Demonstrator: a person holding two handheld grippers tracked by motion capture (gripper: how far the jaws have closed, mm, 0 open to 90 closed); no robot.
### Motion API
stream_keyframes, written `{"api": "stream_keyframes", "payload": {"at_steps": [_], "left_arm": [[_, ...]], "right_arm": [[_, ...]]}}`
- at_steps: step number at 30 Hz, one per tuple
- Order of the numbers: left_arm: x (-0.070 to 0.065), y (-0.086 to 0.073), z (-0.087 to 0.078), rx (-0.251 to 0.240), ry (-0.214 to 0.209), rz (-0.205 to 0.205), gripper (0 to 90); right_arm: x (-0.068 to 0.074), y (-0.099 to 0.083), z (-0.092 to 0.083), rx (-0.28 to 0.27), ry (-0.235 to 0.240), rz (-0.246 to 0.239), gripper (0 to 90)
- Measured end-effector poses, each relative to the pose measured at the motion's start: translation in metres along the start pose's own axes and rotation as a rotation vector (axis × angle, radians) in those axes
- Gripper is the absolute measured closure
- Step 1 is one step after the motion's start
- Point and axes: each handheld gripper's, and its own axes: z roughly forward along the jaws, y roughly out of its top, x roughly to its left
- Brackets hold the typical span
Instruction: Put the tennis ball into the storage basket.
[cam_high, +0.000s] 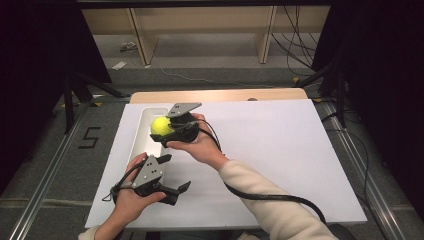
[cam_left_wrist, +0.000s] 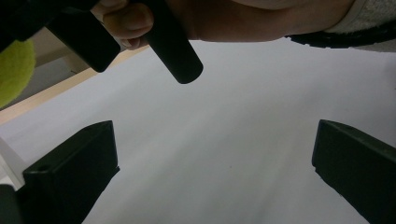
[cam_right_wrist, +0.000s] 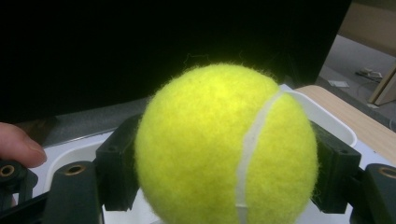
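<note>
1. Two grippers in play. Your right gripper (cam_high: 167, 131) is clamped on the ball (cam_high: 161, 125), one jaw on each side at its widest part, seen clearly in the right gripper view (cam_right_wrist: 226, 149).
2. Ball sits over the white tray (cam_high: 141, 137) near the tabletop's far left corner, held above the tray floor; whether it touches the floor, you cannot tell.
3. Your left gripper (cam_high: 172, 192) hangs near the tabletop's front left, jaws wide apart, nothing between them, only white sheet (cam_left_wrist: 243, 121) below.
4. Handling, as a judgement: ball is light, fuzzy felt over a springy shell. It gives under squeeze and can pop out if pinched off-centre.
5. Keep the hold across the middle, firm but not crushing. Felt grips well; seam (cam_right_wrist: 252, 140) placement should not matter.
</note>
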Motion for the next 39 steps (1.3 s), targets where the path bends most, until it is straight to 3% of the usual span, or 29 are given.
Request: {"api": "stream_keyframes", "payload": {"at_steps": [39], "left_arm": [[-0.001, 0.000, 0.000, 0.002, -0.004, -0.002, 0.0]], "right_arm": [[-0.008, 0.006, 0.014, 0.024, 0.012, 0.007, 26.3]]}}
